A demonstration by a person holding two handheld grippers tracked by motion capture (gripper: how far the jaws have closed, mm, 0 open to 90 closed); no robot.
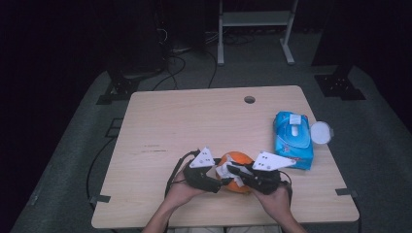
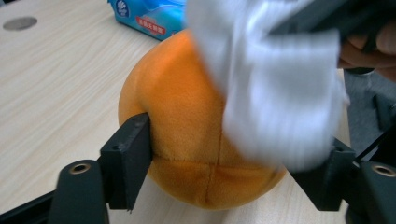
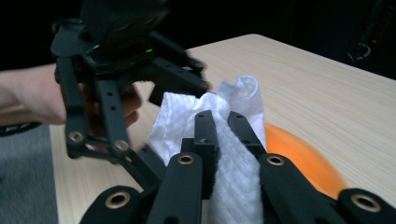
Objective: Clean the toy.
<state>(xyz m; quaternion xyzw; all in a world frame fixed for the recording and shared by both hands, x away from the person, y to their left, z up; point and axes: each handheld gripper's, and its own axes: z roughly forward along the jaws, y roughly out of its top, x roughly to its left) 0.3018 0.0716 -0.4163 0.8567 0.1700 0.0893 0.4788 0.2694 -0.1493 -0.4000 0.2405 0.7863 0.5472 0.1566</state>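
A: From the high view, what was the room like?

B: Dark, with a pale wooden table [image 1: 194, 121] lit in the middle. A round orange plush ball [image 1: 239, 159] sat near its front edge, between the left gripper [image 1: 217, 185] and the right gripper [image 1: 232, 169]. A blue pack of wipes [image 1: 293, 138] lay well off to the right.

A: And the left gripper view?

B: Its jaws pinched the ball low on both sides, denting the soft, seamed fabric. It looked light and squashy, best held around the middle.

A: The right gripper view?

B: Its jaws were pressed together on a crumpled white wet wipe [image 3: 233, 154], limp and thin, draped over the ball's top.
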